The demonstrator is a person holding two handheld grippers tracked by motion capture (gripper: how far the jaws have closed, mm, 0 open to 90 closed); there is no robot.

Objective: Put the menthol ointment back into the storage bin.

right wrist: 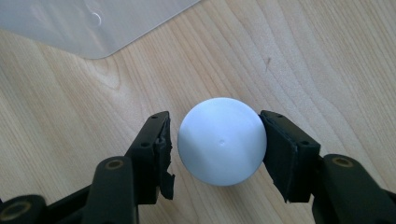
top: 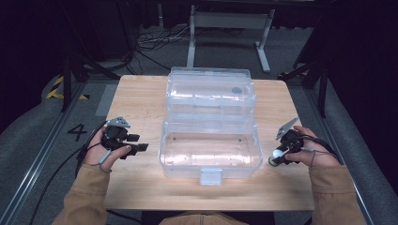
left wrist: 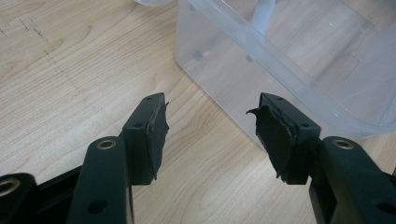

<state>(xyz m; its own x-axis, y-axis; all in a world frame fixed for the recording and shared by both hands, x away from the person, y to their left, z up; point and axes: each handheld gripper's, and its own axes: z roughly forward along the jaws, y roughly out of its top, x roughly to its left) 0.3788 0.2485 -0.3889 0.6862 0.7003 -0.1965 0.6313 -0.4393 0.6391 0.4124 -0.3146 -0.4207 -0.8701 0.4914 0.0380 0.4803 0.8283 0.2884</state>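
A white ball point(right wrist: 222, 140) rests on the wooden table point(top: 141, 98), right of a clear plastic box point(top: 187, 168) whose lid point(top: 211, 89) lies open behind it. My right gripper point(right wrist: 215, 117) straddles the ball point(top: 278, 153). Its right pad point(right wrist: 280, 149) is against the ball, while a thin gap separates the left pad point(right wrist: 161, 149) from it, so it is open. My left gripper point(left wrist: 212, 100) is open with nothing between its jaws. It hovers over the table and points at the box's near left corner point(left wrist: 219, 79). In the high view the left gripper point(top: 138, 142) sits left of the box.
The box is empty, with a latch tab point(top: 210, 176) at its front and a small grey spot point(top: 237, 90) on the lid. A corner of the box point(right wrist: 84, 23) shows above the ball. Metal stand legs point(top: 225, 28) and cables lie on the floor beyond the table.
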